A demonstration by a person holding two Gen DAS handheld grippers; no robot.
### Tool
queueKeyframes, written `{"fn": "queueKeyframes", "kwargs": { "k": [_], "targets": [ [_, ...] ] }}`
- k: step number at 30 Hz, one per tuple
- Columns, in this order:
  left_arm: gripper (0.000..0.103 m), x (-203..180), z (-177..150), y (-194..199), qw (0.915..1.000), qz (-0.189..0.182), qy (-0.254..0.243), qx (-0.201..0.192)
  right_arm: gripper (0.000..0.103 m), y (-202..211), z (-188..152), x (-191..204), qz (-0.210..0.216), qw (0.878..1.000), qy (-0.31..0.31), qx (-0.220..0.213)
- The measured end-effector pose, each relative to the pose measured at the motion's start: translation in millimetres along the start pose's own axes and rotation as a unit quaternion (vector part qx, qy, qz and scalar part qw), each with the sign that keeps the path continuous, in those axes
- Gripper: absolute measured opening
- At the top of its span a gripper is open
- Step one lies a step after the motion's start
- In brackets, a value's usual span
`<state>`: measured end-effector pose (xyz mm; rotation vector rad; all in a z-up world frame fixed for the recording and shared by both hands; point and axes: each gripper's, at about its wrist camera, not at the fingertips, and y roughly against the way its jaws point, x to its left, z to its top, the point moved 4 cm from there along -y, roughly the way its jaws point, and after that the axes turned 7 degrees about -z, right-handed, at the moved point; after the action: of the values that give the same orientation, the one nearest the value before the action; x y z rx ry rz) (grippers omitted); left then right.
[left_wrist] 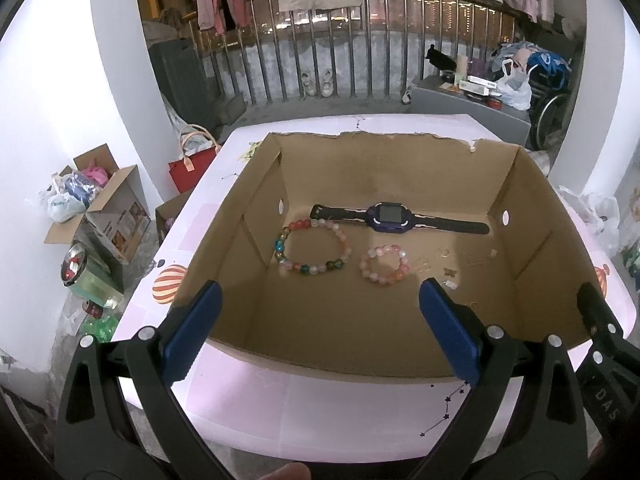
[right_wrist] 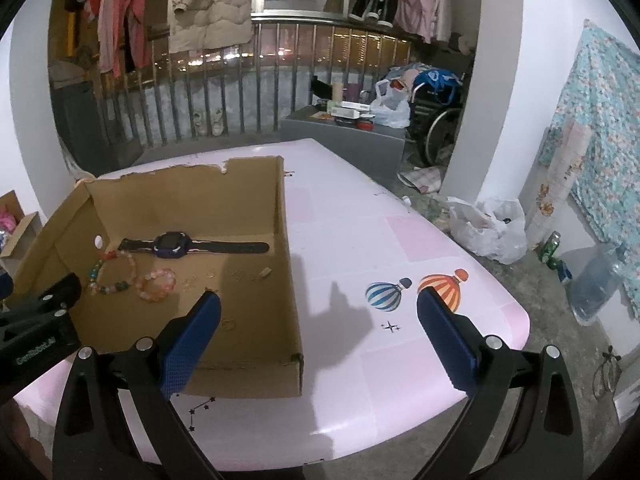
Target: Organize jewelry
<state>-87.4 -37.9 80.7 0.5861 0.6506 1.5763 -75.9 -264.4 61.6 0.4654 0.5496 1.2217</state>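
Above box (left_wrist: pixel 248 216), left gripper (left_wrist: pixel 320 300) wide, empty.

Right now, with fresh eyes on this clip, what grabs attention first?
An open cardboard box sits on a pink table and fills most of the left view. On its floor, a dark watch lies along the far wall, with a big bracelet and a small bracelet just in front. Both tools, left tool and right tool, are open and empty.

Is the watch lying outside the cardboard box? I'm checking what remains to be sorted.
No, the watch lies flat on the floor of the cardboard box, beyond the two bead bracelets.
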Motion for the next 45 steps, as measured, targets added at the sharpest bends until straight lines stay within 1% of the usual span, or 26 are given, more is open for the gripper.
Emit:
{"fn": "queueKeyframes", "kwargs": {
  "k": [2, 7, 10, 20, 36, 39, 41, 45],
  "targets": [
    [0.095, 3, 1, 3, 1.0000, 0.007, 0.002, -0.004, 0.096, 0, 0, 1, 0.007, 1.000, 0.001, 0.000],
    [0.095, 12, 3, 11, 0.9997, 0.009, 0.016, -0.016, 0.096, 3, 0, 3, 0.009, 1.000, -0.001, -0.005],
    [0.095, 15, 4, 10, 0.9996, 0.013, 0.019, -0.016, 0.096, 5, 0, 5, 0.014, 1.000, -0.002, -0.007],
    [0.095, 14, 2, 8, 0.9997, 0.006, 0.017, -0.015, 0.096, 9, 1, 16, 0.021, 1.000, 0.012, -0.011],
    [0.095, 11, 3, 9, 0.9998, -0.001, 0.013, -0.012, 0.096, 8, -1, 27, 0.015, 0.999, 0.027, -0.011],
    [0.095, 12, 3, 8, 0.9998, 0.000, 0.017, -0.013, 0.096, 10, 0, 27, -0.001, 0.999, 0.028, -0.018],
    [0.095, 10, 3, 7, 0.9998, 0.001, 0.017, -0.011, 0.096, 11, 1, 29, 0.005, 0.999, 0.030, -0.022],
    [0.095, 9, 2, 5, 0.9998, 0.000, 0.016, -0.009, 0.096, 5, -1, 33, 0.008, 0.999, 0.036, -0.015]
  ]
}}
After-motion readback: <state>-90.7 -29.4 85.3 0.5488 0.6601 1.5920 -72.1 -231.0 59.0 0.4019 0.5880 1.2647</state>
